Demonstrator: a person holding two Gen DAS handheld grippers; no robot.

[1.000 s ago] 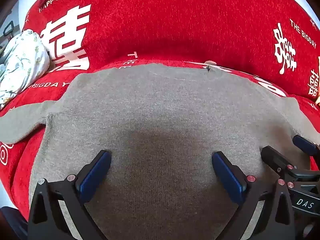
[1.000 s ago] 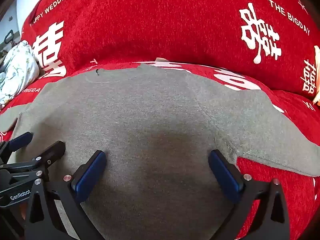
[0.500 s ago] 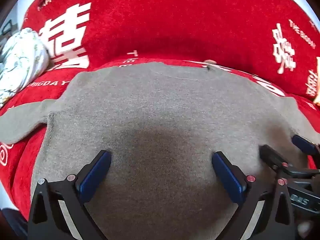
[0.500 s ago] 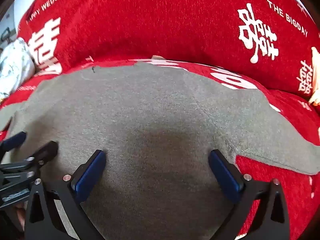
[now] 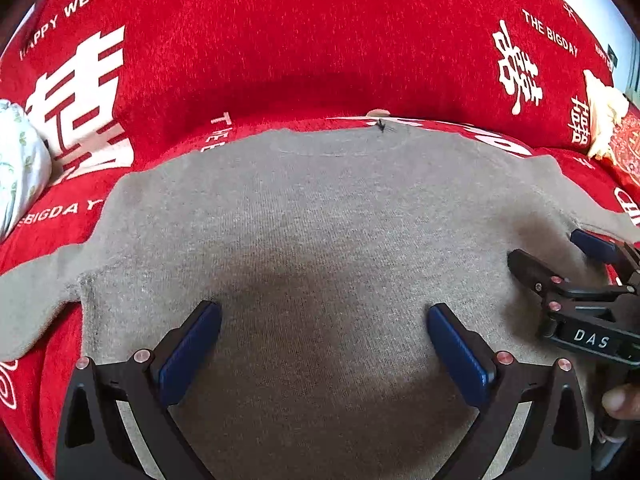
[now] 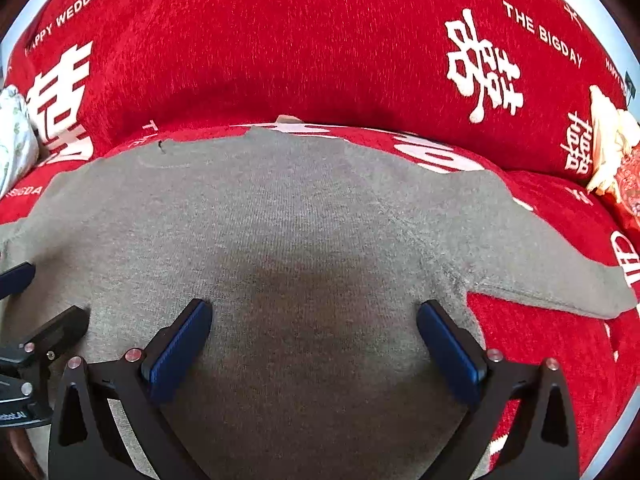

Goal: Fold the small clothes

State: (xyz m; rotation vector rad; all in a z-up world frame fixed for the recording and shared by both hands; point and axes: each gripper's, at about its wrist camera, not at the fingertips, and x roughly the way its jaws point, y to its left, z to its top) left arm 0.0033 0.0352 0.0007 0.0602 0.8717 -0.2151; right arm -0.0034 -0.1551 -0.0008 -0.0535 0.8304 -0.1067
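Observation:
A grey knit sweater point(image 5: 320, 208) lies flat on a red sofa seat, neckline toward the backrest, sleeves spread out to both sides. It also fills the right wrist view point(image 6: 304, 220). My left gripper point(image 5: 324, 316) is open and empty just above the sweater's lower left body. My right gripper point(image 6: 314, 312) is open and empty above the lower right body, near the right sleeve point(image 6: 552, 280). The right gripper shows at the left wrist view's right edge point(image 5: 560, 256). The left gripper shows at the right wrist view's left edge point(image 6: 44, 300).
The red sofa cover point(image 5: 320, 40) with white lettering rises as a backrest behind the sweater. A white floral cloth point(image 5: 16, 164) lies at the far left. A cream and red object point(image 6: 612, 144) sits at the far right of the seat.
Both grippers have shifted a little to the right over the sweater. Both stay open, and the sweater has not moved.

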